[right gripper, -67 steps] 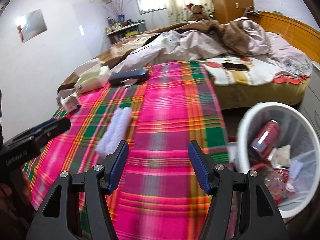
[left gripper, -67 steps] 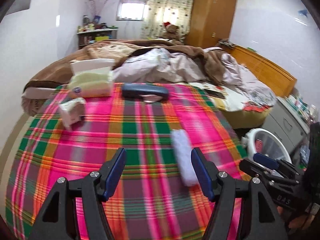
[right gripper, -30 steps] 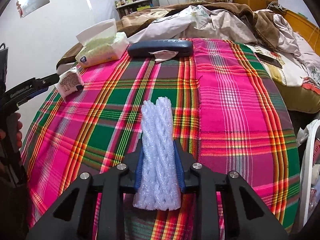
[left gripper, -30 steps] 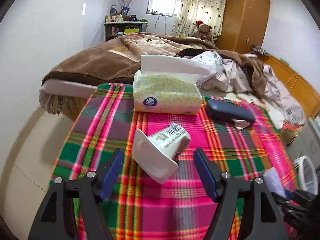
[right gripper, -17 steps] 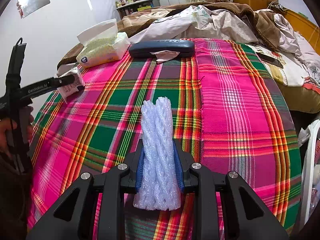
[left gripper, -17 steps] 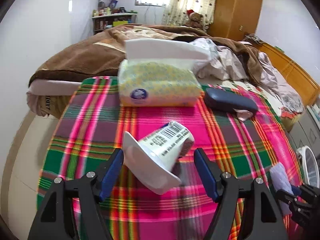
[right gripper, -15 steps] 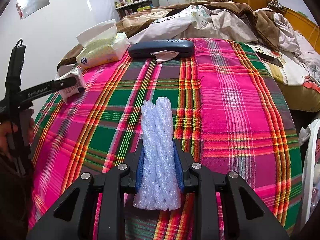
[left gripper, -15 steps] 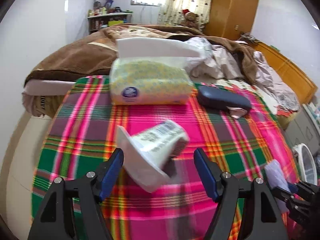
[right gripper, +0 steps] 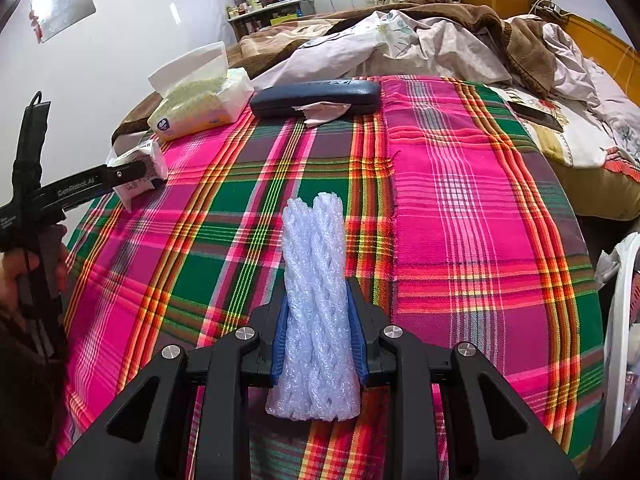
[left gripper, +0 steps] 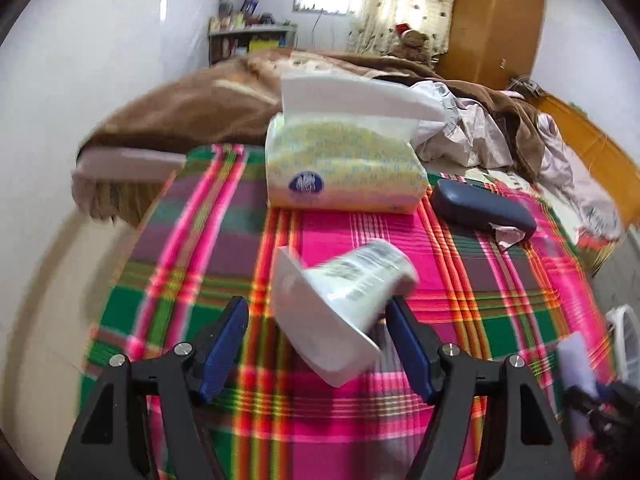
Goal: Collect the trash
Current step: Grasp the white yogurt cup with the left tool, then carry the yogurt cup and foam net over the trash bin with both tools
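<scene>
A white yogurt cup with a barcode label lies on its side on the plaid tablecloth. My left gripper is open, its blue pads on either side of the cup's wide rim. The cup also shows in the right wrist view, behind the left gripper's finger. My right gripper is shut on a white foam net sleeve and holds it just above the cloth. The sleeve shows at the right edge of the left wrist view.
A tissue pack and a dark glasses case with a crumpled paper scrap lie at the cloth's far side. A white bin stands at the right. A bed with rumpled blankets lies behind.
My left gripper has moved closer to the yogurt cup, which now sits between its open fingers. My right gripper stays shut on the foam sleeve, unmoved.
</scene>
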{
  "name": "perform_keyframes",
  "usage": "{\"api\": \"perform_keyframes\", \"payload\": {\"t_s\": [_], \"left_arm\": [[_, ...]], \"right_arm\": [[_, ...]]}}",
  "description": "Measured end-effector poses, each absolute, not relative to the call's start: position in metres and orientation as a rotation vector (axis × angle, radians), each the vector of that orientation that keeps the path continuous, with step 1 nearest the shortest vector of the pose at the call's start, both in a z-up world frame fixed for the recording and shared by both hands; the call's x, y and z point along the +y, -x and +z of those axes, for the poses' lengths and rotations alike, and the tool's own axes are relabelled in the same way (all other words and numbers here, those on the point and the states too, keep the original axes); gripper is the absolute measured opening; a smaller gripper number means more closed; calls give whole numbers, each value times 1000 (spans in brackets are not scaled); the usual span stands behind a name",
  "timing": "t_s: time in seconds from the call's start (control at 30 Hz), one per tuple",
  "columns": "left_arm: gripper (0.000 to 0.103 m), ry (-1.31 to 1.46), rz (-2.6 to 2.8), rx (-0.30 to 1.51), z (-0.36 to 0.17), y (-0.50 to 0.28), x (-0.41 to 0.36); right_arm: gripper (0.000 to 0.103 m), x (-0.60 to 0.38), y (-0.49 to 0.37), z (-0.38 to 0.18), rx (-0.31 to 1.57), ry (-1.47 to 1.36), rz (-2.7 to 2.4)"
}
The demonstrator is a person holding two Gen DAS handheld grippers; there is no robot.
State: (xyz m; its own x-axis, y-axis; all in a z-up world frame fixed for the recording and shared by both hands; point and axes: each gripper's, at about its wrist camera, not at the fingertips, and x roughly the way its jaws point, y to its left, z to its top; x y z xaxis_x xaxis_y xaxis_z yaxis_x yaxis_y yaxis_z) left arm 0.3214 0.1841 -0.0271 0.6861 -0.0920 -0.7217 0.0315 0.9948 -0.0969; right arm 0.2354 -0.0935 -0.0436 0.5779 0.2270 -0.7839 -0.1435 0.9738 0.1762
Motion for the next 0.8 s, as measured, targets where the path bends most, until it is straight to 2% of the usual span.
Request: {"api": "perform_keyframes", "payload": {"t_s": [0.53, 0.6, 0.8], "left_arm": [[73, 140, -165, 847, -36, -344, 186], [68, 143, -174, 860, -39, -344, 184], [67, 106, -166, 855, -38, -339, 174]], "right_arm": [[28, -94, -234, -43, 927, -93, 219], [28, -93, -235, -43, 928, -94, 219], [28, -93, -234, -43, 926, -93, 219]]}}
